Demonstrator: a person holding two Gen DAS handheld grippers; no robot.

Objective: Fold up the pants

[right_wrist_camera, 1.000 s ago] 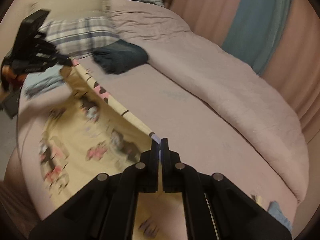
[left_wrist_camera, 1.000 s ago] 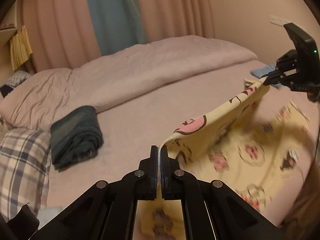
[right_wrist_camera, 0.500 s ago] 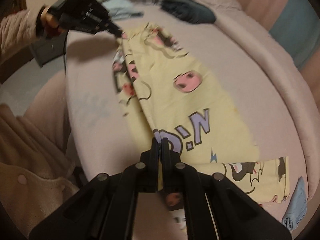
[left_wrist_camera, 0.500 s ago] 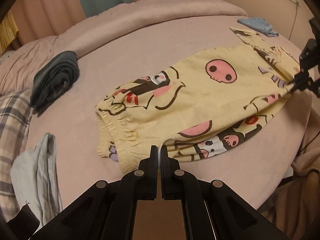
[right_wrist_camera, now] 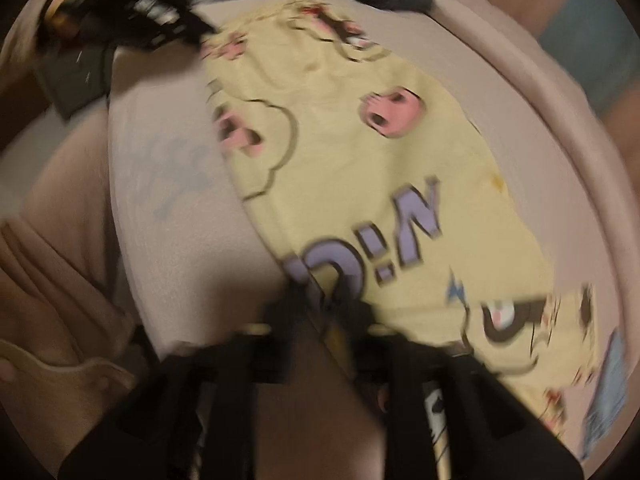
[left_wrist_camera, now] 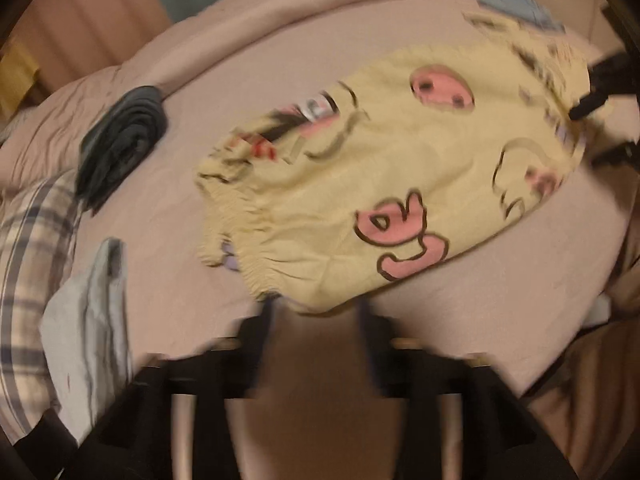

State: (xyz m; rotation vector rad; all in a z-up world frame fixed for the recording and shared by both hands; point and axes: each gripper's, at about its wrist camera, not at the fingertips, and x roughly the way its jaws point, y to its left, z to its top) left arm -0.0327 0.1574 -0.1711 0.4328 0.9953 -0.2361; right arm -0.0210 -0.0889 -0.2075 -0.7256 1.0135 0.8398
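The yellow cartoon-print pants (left_wrist_camera: 360,184) lie folded over on the pink bed; they also show in the right wrist view (right_wrist_camera: 360,184). My left gripper (left_wrist_camera: 316,308) is open at the near edge by the elastic waistband, holding nothing. My right gripper (right_wrist_camera: 320,300) is open at the pants' near edge by the purple letters. The right gripper also shows at the right edge of the left wrist view (left_wrist_camera: 600,96), and the left gripper shows at the top left of the right wrist view (right_wrist_camera: 160,20). Both views are motion-blurred.
A dark folded garment (left_wrist_camera: 120,148) lies to the left of the pants, with a plaid pillow (left_wrist_camera: 28,264) and a light grey garment (left_wrist_camera: 88,320) nearer. A blue cloth (left_wrist_camera: 520,12) lies at the far right. The bed's edge (left_wrist_camera: 560,320) runs close on the right.
Both grippers have lowered the pants onto the bed and opened, letting go of the fabric. The pants now lie flat, folded over.
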